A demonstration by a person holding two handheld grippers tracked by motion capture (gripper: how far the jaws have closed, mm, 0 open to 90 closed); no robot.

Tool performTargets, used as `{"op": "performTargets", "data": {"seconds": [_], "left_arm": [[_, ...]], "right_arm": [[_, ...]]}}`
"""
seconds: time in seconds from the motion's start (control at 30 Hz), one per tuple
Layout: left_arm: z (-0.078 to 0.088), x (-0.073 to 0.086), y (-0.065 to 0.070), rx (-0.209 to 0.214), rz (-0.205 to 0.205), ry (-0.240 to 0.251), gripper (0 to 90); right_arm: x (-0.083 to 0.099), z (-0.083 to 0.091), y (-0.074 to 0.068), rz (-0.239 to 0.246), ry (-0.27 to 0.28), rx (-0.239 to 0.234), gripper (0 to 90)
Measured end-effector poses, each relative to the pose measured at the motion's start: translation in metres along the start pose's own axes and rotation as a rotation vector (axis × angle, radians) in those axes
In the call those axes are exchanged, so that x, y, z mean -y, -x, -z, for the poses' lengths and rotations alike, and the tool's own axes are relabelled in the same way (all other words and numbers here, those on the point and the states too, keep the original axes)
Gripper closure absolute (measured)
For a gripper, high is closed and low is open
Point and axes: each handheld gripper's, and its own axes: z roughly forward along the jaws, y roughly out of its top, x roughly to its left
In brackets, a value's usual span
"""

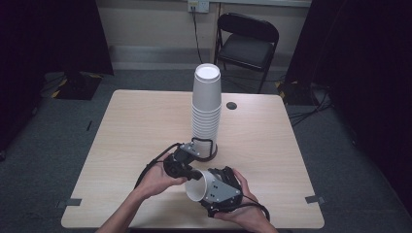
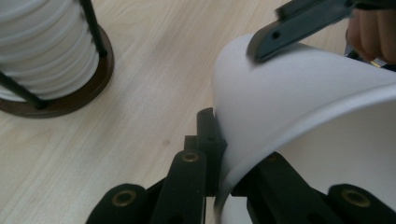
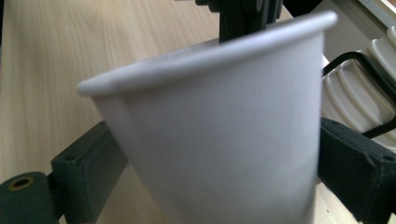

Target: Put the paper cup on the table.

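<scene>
White cup (image 1: 198, 187) held by two claws.

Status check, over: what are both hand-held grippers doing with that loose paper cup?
Left hand-held gripper pinching the paper cup rim. Right hand-held gripper clamping its body. Cup stack in holder close behind, not touching.

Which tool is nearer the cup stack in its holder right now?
Left. The left tool sits just in front of the cup stack, pinching the loose cup rim; the right tool holds that cup farther back.
</scene>
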Motion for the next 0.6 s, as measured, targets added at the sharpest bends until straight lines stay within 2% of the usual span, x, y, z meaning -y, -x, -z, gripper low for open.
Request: {"op": "performTargets", "data": {"seconds": [0.07,0.1,0.13,0.2,0.3,0.37,0.53,0.6], "left_arm": [[0.0013,0.0,-0.0005,0.015,0.012,0.018,87.5],[0.0022,-0.0002,-0.0002,0.006,0.018,0.015,87.6],[0.0015,0.0002,-0.0009,0.026,0.028,0.026,87.6],[-0.0001,0.0003,-0.0002,0.024,0.035,0.028,87.6],[-0.0028,0.0005,0.0005,0.033,0.036,0.022,87.6],[-0.0045,0.0001,0.0014,0.053,0.038,0.029,87.5],[-0.0037,-0.0013,0.0035,0.041,0.046,0.027,87.5],[-0.0044,-0.0011,0.0025,0.054,0.058,0.041,87.5]], "right_arm": [[-0.0005,0.0011,0.001,-0.008,0.011,0.006,7.4],[-0.0009,0.0019,0.0012,-0.009,0.018,0.011,7.4],[-0.0013,0.0025,0.0012,-0.005,0.02,0.017,7.4],[-0.0017,0.0021,0.0011,-0.004,0.019,0.02,7.3],[-0.0018,-0.0002,0.0001,-0.001,0.016,0.008,7.5],[-0.0033,-0.0011,-0.0013,0.005,0.022,0.004,7.5],[-0.0068,-0.0023,-0.0023,0.004,0.037,0.007,7.3],[-0.0073,-0.002,-0.002,0.004,0.04,0.012,7.2]]}}
